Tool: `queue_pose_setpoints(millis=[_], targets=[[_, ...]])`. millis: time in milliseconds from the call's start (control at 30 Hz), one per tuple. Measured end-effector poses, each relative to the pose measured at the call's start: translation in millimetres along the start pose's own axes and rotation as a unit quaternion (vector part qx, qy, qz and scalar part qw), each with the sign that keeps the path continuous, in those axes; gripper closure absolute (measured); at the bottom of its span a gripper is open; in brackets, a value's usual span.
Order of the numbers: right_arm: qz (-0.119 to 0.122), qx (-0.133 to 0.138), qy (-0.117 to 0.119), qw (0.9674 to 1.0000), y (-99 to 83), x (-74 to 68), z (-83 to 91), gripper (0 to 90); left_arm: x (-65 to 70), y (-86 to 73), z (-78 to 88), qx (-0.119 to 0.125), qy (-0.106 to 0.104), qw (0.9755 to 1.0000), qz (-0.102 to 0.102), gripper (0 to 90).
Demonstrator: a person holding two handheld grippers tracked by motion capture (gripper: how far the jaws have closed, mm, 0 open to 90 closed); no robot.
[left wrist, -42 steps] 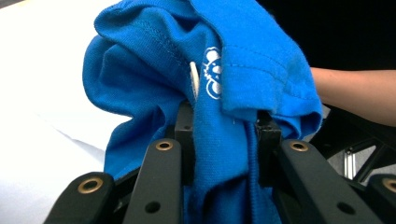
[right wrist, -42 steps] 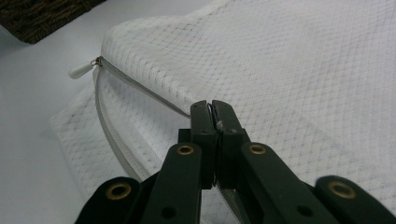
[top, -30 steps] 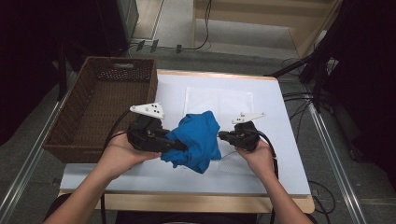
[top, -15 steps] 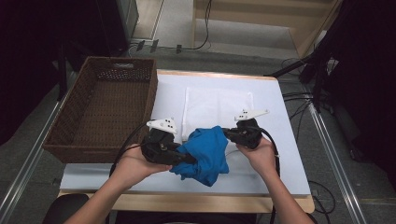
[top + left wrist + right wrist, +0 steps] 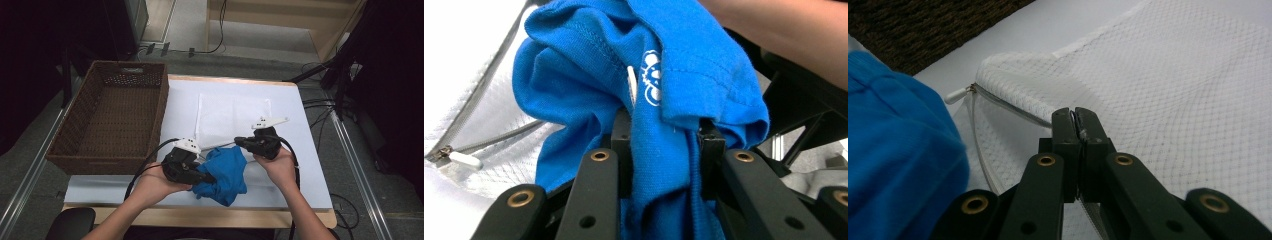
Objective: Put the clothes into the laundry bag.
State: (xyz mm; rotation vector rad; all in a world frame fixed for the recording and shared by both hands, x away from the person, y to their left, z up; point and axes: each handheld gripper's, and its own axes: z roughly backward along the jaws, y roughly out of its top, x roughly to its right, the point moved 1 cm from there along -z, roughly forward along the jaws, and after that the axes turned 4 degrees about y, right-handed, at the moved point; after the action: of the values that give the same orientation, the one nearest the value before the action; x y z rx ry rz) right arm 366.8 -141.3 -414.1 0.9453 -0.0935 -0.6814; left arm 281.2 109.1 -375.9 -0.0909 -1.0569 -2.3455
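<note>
- Table (image 5: pixel 310 165): rectangular top under a smooth white sheet, pale wooden edge along the near side; grey floor, metal rails and black cables surround it, and the room behind is dark.
- Wicker basket (image 5: pixel 112 117): dark brown, woven, rectangular, deep-walled with a handle slot in the far wall; stands at the table's left edge.
- Mesh laundry bag (image 5: pixel 230 112): white, fine diamond netting, flat and rectangular, zip-edged, with a small white zip pull (image 5: pixel 955 95); lies mid-table, its near edge lifted open at the right gripper.
- Blue T-shirt (image 5: pixel 225 172): bright blue knit jersey, bunched into soft folds, stitched hem and small white printed logo (image 5: pixel 651 80) visible; sits on the near part of the table between the two grippers, just before the bag's mouth.
- Left gripper (image 5: pixel 200 176): black jaws, white top plate, held in the person's left hand; clenched on a thick fold of the T-shirt, cloth bulging between and over the pads.
- Right gripper (image 5: pixel 1078 122): black jaws pressed tight together, pinching the bag's zip-side edge; T-shirt just beside it, to its left in the right gripper view.
</note>
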Motion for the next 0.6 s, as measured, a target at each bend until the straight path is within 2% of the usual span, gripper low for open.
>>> queue_pose_setpoints(millis=[133,267,333,467,600], targets=[[-0.001,0.001,-0.002,1.0000,0.8,-1.6,1.7,90.0,0.4,-1.9,-10.5,-0.004,0.008,1.0000,0.001,71.3],[0.006,0.006,-0.005,0.9999,2.3,-3.1,2.9,90.0,1.7,-2.2,-21.5,-0.013,0.028,0.9994,-0.014,71.3],[0.010,0.008,-0.004,0.9999,3.1,-3.4,3.8,90.0,0.3,-3.1,-28.0,-0.015,0.028,0.9994,-0.015,71.3],[0.007,0.008,-0.003,0.9999,4.1,-4.4,5.2,90.0,-3.6,-4.0,-38.8,-0.021,0.035,0.9991,-0.012,71.3],[0.001,0.010,0.000,0.9999,4.8,-4.7,7.2,90.0,-9.0,-3.0,-46.3,-0.023,0.037,0.9990,0.001,71.3]])
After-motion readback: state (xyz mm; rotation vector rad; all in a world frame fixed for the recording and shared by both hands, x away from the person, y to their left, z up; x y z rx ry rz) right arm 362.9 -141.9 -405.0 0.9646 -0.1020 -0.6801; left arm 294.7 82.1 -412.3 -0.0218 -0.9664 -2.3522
